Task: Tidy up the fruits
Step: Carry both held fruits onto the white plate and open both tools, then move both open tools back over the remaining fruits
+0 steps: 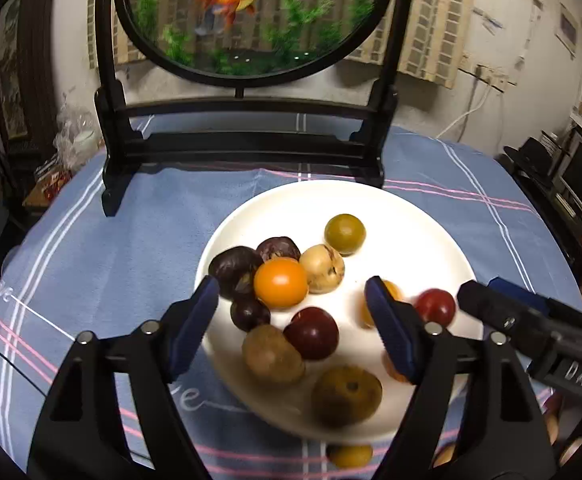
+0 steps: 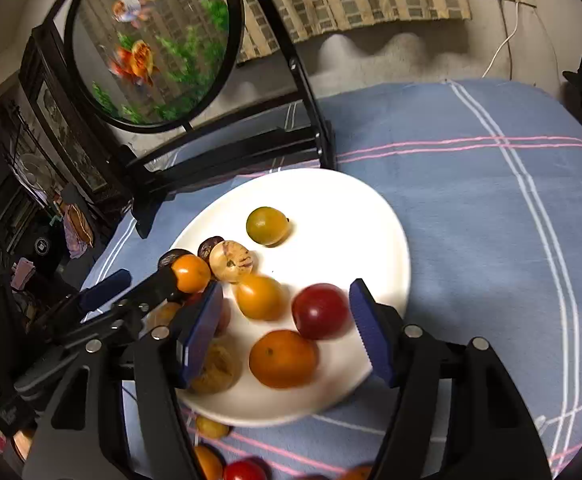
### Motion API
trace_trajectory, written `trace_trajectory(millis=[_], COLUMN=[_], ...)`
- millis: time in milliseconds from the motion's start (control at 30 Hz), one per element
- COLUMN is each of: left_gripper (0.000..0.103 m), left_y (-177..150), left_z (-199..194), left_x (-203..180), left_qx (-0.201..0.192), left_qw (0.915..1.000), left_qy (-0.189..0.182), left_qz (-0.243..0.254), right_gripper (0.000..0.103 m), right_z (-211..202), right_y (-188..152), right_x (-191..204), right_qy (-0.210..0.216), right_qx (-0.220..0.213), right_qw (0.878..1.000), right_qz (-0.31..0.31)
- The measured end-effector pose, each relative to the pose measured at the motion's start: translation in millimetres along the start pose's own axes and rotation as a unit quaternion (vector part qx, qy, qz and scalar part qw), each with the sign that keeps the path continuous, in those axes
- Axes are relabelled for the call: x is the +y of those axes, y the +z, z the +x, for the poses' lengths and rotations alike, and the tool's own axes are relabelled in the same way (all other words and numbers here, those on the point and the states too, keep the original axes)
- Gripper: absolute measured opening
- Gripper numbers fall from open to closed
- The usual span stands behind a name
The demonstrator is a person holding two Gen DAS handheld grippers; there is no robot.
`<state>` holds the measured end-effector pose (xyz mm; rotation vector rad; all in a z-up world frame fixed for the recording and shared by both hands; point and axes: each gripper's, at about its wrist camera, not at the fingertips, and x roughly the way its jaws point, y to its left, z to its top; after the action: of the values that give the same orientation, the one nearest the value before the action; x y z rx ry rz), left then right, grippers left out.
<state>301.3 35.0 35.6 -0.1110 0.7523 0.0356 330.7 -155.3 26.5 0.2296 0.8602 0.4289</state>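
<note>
Your left gripper (image 1: 291, 316) is held low and pointed forward with a slight downward tilt, its two blue-padded fingers (image 1: 195, 320) spread wide apart and gripping nothing. Your right gripper (image 2: 287, 328) sits just beside it at about the same height, angled in toward the left one, its jaws also wide apart and empty. In the left wrist view the right gripper's black fingers come in from the right edge; in the right wrist view the left gripper's fingers (image 2: 103, 288) reach in from the left, so the two tools stand close together, tips near but apart
</note>
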Motion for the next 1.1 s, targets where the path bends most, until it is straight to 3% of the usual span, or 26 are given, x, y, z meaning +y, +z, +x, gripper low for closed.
trace_trajectory(millis=[167,367,400,467,567,633,767,900,1100], left_gripper=[0.089,0.094,0.096,0.099,0.101,0.101,0.101,0.101,0.101], left_y=[-14,-44,-52,-66,-86,-96,-113,-130,-141], left_z=[-31,-59,-65,-71,-73,-75,-77,-80,-75], left_x=[7,19,21,22,22,22,14,0,3], left_qx=[-0.004,0.000,-0.005,-0.009,0.008,0.012,0.024,0.025,0.042], left_qw=[0.9993,0.9981,0.9984,0.9991,0.9993,0.9993,0.9993,0.9964,0.9929], left_qy=[-0.036,-0.055,-0.050,-0.036,-0.032,-0.029,-0.024,-0.013,-0.005], left_qz=[-0.003,-0.027,-0.026,-0.021,-0.018,-0.018,0.017,0.080,0.111], right_gripper=[0.067,0.071,0.074,0.101,0.102,0.102,0.102,0.102,0.102], right_z=[-38,-80,-87,-96,-109,-120,-131,-122,-110], right_y=[-21,-57,-64,-76,-95,-108,-127,-129,-134], right_x=[1,14,18,24,27,25,18,13,5], right_qy=[-0.016,-0.052,-0.063,-0.087,-0.096,-0.112,-0.089,-0.099,-0.111], right_qx=[-0.032,-0.061,-0.065,-0.073,-0.085,-0.115,-0.165,-0.111,-0.064], right_qw=[0.999,0.995,0.993,0.989,0.987,0.983,0.979,0.985,0.989], right_qz=[-0.015,-0.060,-0.072,-0.090,-0.102,-0.093,-0.077,-0.086,-0.069])
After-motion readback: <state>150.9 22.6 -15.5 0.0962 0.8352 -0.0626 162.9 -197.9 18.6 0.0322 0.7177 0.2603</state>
